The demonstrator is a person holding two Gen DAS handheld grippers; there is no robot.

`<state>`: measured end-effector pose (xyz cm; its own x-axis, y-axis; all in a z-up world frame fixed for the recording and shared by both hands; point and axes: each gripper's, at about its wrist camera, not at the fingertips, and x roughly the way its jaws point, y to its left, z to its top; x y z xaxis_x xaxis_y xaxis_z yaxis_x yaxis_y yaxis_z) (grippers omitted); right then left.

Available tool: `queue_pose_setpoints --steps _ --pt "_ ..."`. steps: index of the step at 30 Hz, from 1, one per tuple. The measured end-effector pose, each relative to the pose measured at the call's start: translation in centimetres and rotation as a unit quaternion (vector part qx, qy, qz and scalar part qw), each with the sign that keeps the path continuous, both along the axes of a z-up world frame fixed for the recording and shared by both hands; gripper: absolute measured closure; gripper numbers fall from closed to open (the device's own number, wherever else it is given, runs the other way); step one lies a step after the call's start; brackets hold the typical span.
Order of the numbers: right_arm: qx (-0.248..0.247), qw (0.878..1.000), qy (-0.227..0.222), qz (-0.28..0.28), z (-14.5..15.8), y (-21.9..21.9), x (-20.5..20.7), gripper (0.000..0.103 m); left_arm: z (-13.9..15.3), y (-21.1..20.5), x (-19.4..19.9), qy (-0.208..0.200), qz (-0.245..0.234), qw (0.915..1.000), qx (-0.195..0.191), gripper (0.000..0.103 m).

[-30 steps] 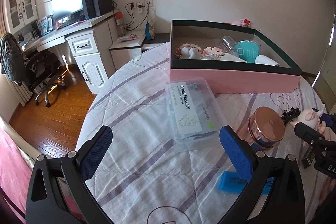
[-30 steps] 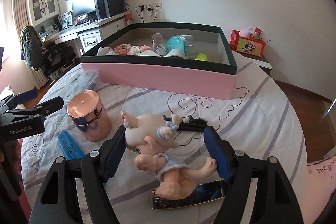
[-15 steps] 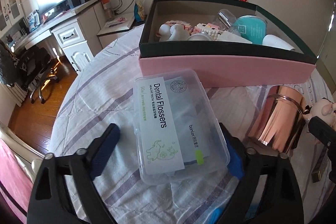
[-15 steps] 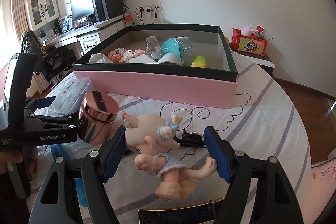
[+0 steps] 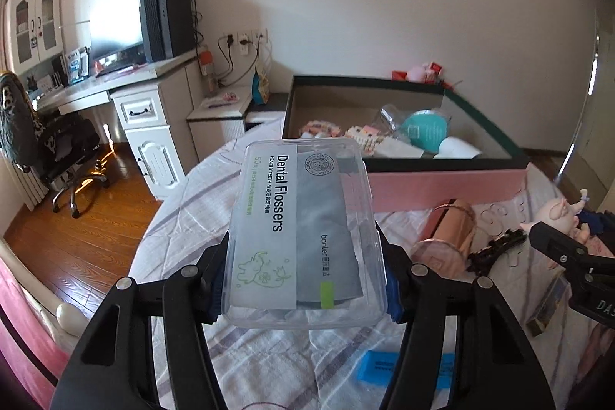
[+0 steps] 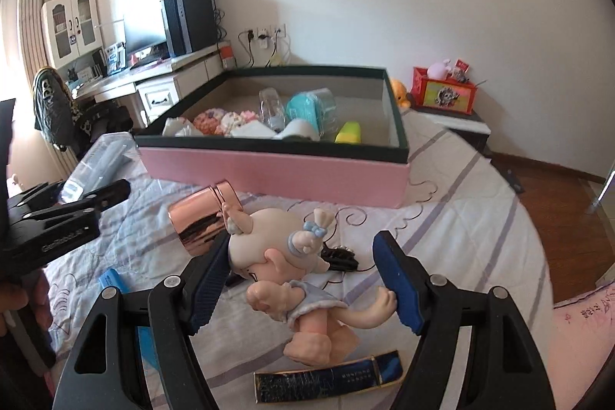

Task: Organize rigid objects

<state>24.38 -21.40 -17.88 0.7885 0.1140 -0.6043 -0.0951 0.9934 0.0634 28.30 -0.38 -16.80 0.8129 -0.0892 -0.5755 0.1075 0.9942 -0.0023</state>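
My left gripper (image 5: pixel 303 291) is shut on a clear plastic box of dental flossers (image 5: pixel 303 229) and holds it above the bed. It also shows at the left of the right wrist view (image 6: pixel 96 168). My right gripper (image 6: pixel 303 275) is shut on a pink pig doll (image 6: pixel 292 268), gripping its head and arm, lifted off the quilt. The doll also shows at the right of the left wrist view (image 5: pixel 557 212). The pink box with a dark green rim (image 6: pixel 276 171) stands behind, holding several small items.
A rose-gold jar (image 6: pixel 203 218) lies on its side on the quilt, also in the left wrist view (image 5: pixel 446 237). A black hair clip (image 6: pixel 340 258), a blue flat pack (image 5: pixel 403 369) and a dark gold-edged box (image 6: pixel 326 379) lie nearby. A desk and chair stand left.
My left gripper closed on the flosser box and lifted it. My right gripper raised the pig doll. The rose-gold jar tipped over onto its side.
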Motion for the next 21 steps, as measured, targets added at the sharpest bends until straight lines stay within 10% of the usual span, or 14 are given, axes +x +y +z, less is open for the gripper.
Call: queue_pose_setpoints --steps 12,21 --pt "-0.030 0.985 -0.170 -0.006 9.2 3.4 -8.4 0.028 8.4 -1.0 -9.3 -0.148 0.014 0.9888 0.004 0.042" --pt "-0.040 0.975 -0.218 -0.004 12.8 4.9 -11.9 0.028 11.7 -0.6 -13.6 -0.212 0.034 0.9766 0.014 0.041"
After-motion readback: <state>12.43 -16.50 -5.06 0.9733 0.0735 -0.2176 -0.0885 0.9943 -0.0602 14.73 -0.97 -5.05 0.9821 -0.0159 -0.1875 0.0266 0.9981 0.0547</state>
